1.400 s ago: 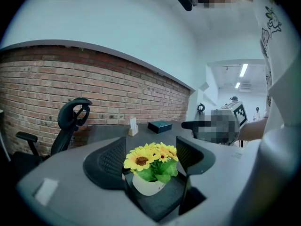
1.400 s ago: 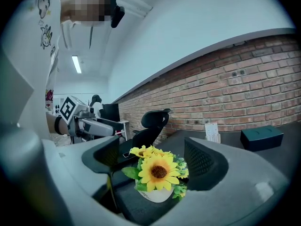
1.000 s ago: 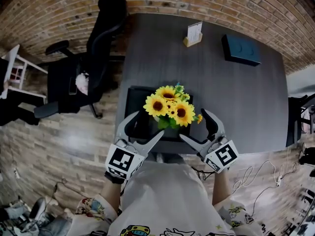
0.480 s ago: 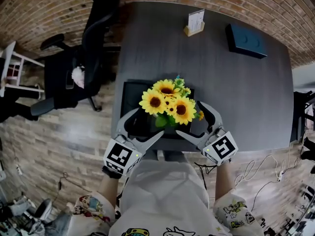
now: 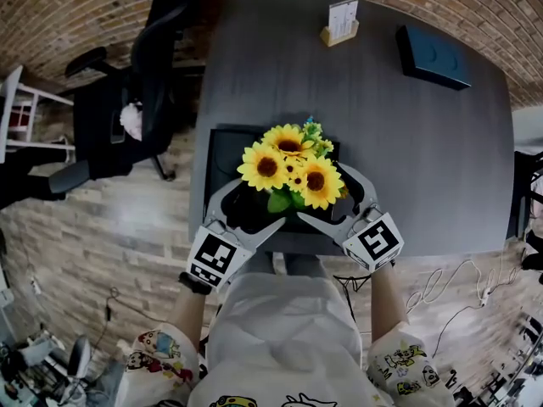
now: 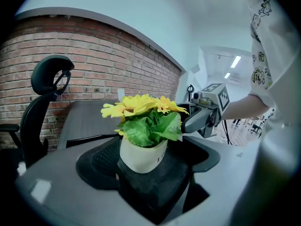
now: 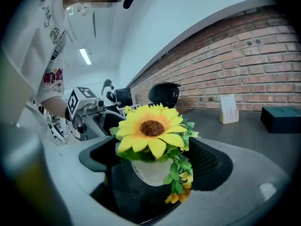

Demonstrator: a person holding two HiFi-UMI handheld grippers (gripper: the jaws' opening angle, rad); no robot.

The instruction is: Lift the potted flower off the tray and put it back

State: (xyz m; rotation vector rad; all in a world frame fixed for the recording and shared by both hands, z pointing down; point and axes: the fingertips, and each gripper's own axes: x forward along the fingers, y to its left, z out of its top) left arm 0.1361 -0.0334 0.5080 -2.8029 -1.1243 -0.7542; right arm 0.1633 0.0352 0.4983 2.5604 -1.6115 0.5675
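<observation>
Both grippers have come down and moved farther over the tray point(image 5: 225, 155) since a second ago, while the potted flower point(image 5: 288, 170) has stayed upright in the middle of that black tray at the near edge of the desk point(image 5: 382, 125). The left gripper point(image 5: 253, 208) has just been opening its jaws, which stand wide apart with the white pot point(image 6: 141, 155) between them, unpinched. The right gripper point(image 5: 327, 195) is likewise spread wide around the pot from the right.
</observation>
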